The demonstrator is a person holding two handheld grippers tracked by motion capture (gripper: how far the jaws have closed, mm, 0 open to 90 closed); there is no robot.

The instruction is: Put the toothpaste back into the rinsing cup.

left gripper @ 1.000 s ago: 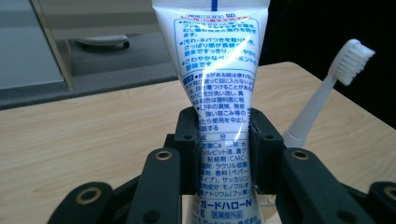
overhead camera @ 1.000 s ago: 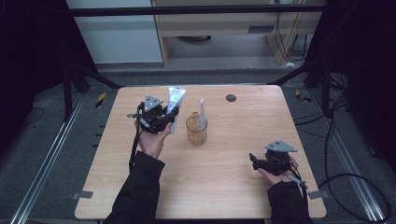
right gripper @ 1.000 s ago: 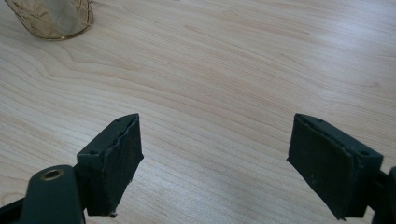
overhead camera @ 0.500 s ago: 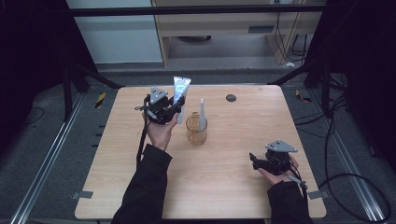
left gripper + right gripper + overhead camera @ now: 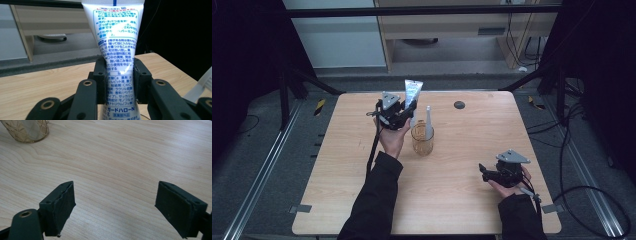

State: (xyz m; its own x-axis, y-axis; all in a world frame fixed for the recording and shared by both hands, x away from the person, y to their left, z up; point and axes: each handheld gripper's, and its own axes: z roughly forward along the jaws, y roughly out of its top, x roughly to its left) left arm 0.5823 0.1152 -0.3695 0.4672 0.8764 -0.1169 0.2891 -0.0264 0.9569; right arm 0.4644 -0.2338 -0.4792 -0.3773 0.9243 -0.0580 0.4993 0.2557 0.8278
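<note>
We hold the left hand-held gripper [image 5: 411, 111] up above the far left part of the surface [image 5: 462, 200], just beside the cup [image 5: 422, 139]. Its jaws are closed partway on a tube [image 5: 413, 95], and the pads press on both sides of the tube's lower half. In the left gripper view the tube [image 5: 117, 50] stands upright between the jaws, with its flat sealed end up and blue print on white. In the high view the tube rises over the gripper, above the surface and left of the cup's rim. A white thing [image 5: 428, 122] stands in the cup and leans on its rim. The right hand-held gripper [image 5: 484, 171] rests low near the right front corner, well apart from the cup. In the right gripper view its jaws are wide open with only bare wood between them [image 5: 115, 205]. A small dark disc [image 5: 459, 104] lies near the far edge.
</note>
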